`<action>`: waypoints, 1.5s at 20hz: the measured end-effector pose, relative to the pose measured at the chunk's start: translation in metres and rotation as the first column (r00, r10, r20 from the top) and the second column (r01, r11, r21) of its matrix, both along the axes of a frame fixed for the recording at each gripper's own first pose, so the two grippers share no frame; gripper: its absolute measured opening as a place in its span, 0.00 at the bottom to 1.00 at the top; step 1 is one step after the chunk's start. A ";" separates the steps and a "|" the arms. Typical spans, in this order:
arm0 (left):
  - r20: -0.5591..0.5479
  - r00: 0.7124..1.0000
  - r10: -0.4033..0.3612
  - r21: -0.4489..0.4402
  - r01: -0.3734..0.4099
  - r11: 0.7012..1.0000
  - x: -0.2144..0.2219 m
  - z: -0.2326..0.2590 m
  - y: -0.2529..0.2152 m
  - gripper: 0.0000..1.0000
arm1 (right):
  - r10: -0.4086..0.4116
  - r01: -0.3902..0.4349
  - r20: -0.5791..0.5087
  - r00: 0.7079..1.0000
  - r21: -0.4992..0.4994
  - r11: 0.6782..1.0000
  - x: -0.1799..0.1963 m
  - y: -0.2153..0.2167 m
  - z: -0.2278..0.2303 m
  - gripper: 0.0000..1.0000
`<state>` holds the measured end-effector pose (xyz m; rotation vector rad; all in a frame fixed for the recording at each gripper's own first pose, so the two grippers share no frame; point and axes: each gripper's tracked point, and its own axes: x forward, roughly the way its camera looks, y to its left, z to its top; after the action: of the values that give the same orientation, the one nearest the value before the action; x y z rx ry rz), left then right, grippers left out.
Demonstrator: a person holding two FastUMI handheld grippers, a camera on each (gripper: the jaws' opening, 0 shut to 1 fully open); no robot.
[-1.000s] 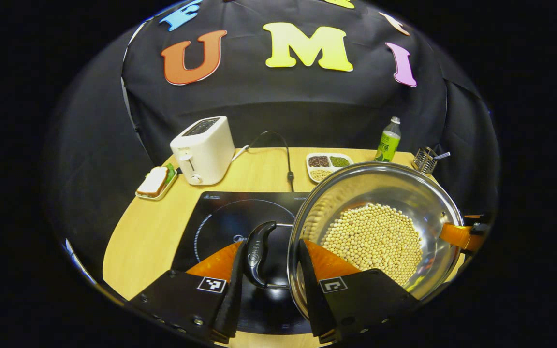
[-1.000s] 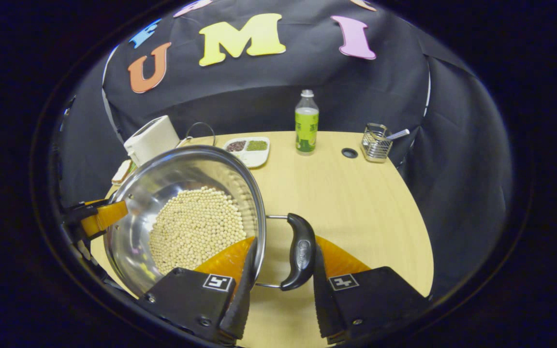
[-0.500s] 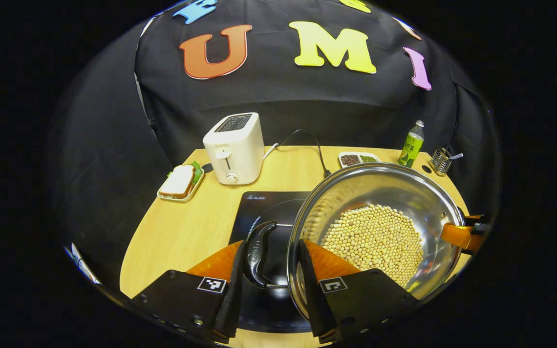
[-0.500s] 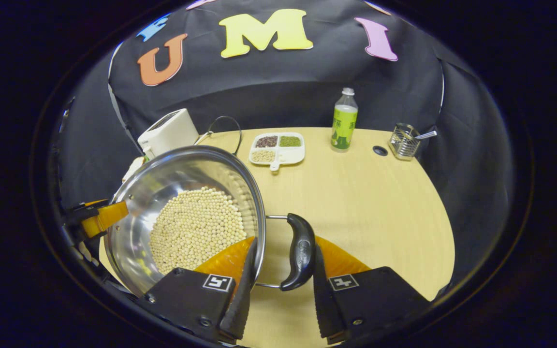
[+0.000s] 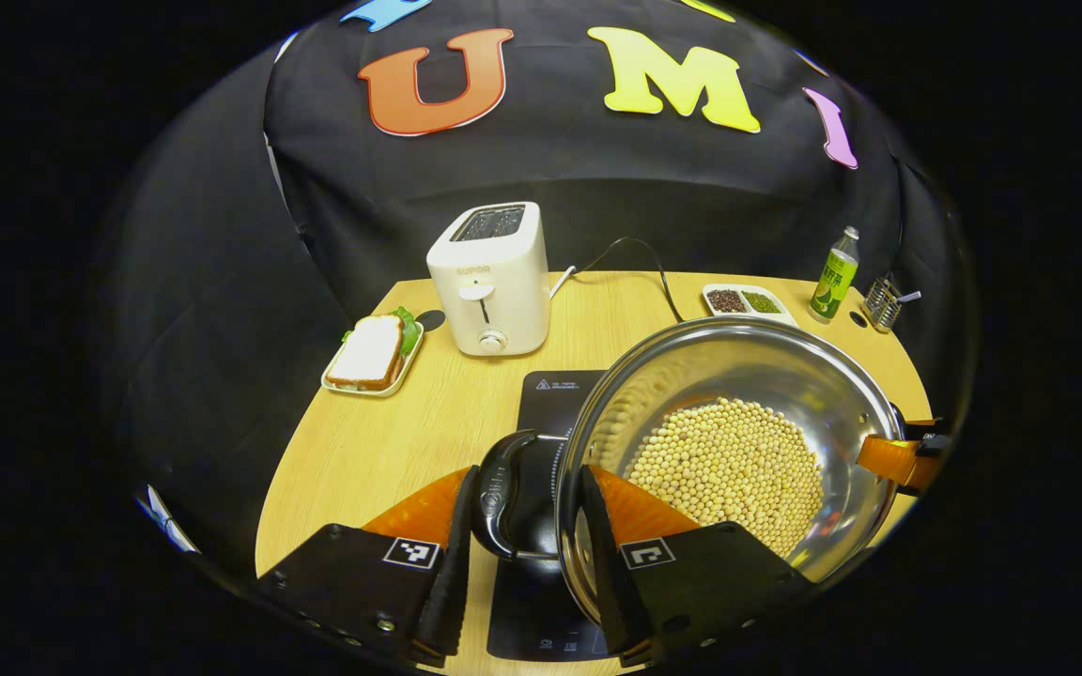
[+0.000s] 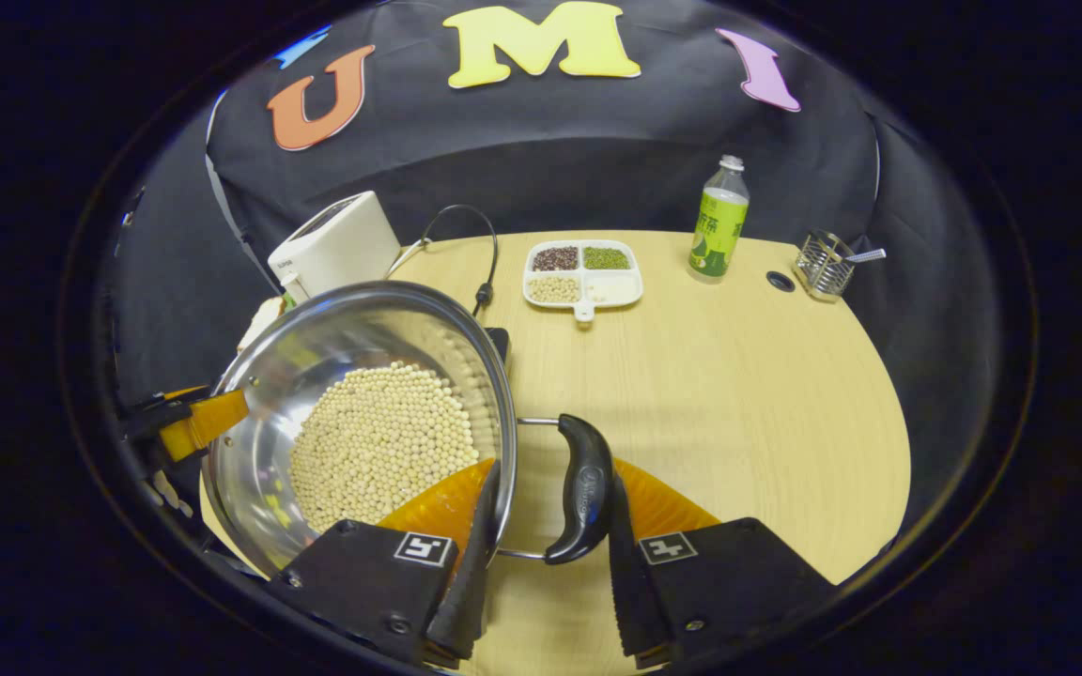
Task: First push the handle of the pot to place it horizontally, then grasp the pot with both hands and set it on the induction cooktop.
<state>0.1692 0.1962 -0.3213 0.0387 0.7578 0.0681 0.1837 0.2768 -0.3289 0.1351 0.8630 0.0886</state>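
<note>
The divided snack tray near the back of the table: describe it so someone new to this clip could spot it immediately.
Start at the wooden table and look to its far edge, between the white toaster and the green-labelled bottle. There lies a white divided tray, flat and low, holding separate heaps of dark, green and pale grains.

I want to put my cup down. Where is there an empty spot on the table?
The biggest bare patch of table lies right of the pot, in front of the bean tray, bottle and wire holder. A smaller one lies in front of the sandwich plate, left of the cooktop. The back edge is crowded, with the toaster too.
</note>
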 end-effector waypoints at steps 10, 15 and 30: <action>-0.022 1.000 0.013 -0.001 -0.013 1.000 0.017 -0.014 0.025 0.55 | 0.001 -0.001 -0.027 1.000 -0.011 1.000 0.014 0.031 -0.007 0.56; -0.023 1.000 0.015 -0.008 -0.015 1.000 0.015 -0.021 0.031 0.55 | -0.002 0.002 -0.032 0.999 -0.016 1.000 0.013 0.035 -0.011 0.55; 0.007 1.000 0.004 0.008 -0.004 1.000 0.014 -0.024 0.029 0.58 | -0.010 0.010 0.001 1.000 -0.010 1.000 0.014 0.033 -0.013 0.58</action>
<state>0.1831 0.2256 -0.3453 0.0446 0.7510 0.0746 0.1978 0.3096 -0.3420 0.1298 0.8617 0.0752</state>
